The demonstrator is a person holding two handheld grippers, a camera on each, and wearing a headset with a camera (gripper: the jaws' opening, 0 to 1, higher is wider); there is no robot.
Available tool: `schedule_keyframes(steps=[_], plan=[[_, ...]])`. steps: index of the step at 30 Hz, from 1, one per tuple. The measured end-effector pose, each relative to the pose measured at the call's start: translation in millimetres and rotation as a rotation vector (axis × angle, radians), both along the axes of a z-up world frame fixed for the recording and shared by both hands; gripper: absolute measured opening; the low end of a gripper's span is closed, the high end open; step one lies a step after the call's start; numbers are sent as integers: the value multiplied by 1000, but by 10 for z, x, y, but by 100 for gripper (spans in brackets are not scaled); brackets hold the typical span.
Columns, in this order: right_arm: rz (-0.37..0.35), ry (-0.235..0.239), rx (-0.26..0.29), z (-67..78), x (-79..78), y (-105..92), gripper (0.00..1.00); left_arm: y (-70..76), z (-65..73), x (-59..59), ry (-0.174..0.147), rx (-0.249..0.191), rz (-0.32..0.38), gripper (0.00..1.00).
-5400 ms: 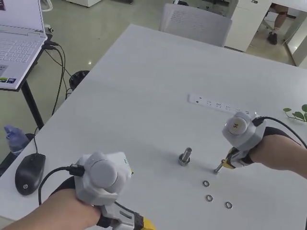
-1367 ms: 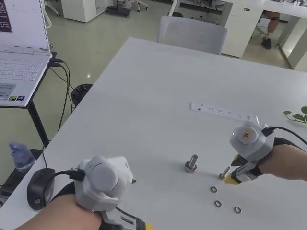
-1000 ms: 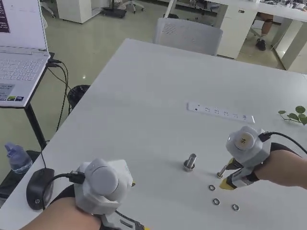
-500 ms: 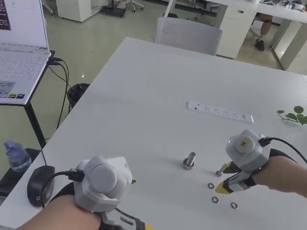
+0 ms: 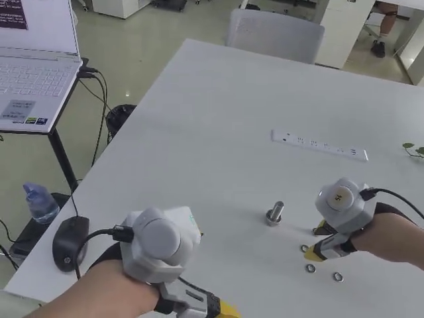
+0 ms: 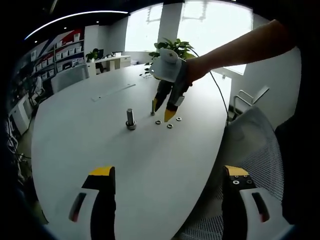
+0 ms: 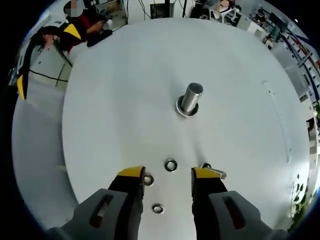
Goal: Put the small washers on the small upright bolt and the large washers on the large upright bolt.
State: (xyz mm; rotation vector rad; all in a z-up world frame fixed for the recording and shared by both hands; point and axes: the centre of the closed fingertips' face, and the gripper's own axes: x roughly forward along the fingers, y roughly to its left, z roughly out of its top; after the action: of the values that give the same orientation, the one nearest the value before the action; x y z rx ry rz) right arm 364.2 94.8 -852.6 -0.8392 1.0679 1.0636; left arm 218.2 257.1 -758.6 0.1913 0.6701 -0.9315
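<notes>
Three washers lie flat on the counter (image 5: pixel 218 132), all on the person's side of the large upright bolt (image 7: pixel 189 99) and apart from it. The leading washer (image 7: pixel 171 165), nearest that bolt, sits just ahead of the gap between the jaws of the right hand-held gripper (image 7: pixel 167 174). A second washer (image 7: pixel 148 179) is at the tip of the jaw on that view's left, touching or nearly so. A third washer (image 7: pixel 158 208) lies farther from the large bolt, under the gap. I cannot sort them by size. The small upright bolt (image 7: pixel 206 166) stands beside the large bolt on the right hand's side, partly hidden by the other jaw tip.

The step appears to be picking up the leading washer. To do it well, I would bring both tips down to the counter on either side of the ring and close slowly, so the thin ring is pinched rather than flicked away. The jaw beside the small bolt should stay clear of it, since a nudge could topple it. Check the washer's size before choosing a bolt.

The right hand-held gripper tilts steeply down with its jaws apart and nothing between them. The left hand-held gripper (image 6: pixel 169 172) is held low, well back from the large bolt. It points toward that bolt, jaws wide and empty. A power strip (image 5: pixel 319 144) lies beyond the large bolt
</notes>
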Motion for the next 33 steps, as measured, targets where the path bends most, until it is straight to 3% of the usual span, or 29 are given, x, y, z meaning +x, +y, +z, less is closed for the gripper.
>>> schedule_keyframes(steps=[5,17,21,23,24,29,33], plan=[[-22,0,0,-90,29,6,36,-19,-57,49,-13,-3,15,92],[3,-5,-26,-249,32,-11,32,-45,-103,58,4,1,-11,92],[-8,4,-19,-242,64,6,30,-5,-92,77,4,4,-14,91],[-35,59,-12,-257,-9,14,26,19,-98,89,9,4,-13,90],[-24,36,-17,-250,30,11,25,22,-103,89,12,3,-13,89],[-32,39,-23,-250,20,14,25,2,-112,67,14,7,-40,86],[-32,38,-39,-250,11,-11,19,7,-132,55,20,14,-54,85]])
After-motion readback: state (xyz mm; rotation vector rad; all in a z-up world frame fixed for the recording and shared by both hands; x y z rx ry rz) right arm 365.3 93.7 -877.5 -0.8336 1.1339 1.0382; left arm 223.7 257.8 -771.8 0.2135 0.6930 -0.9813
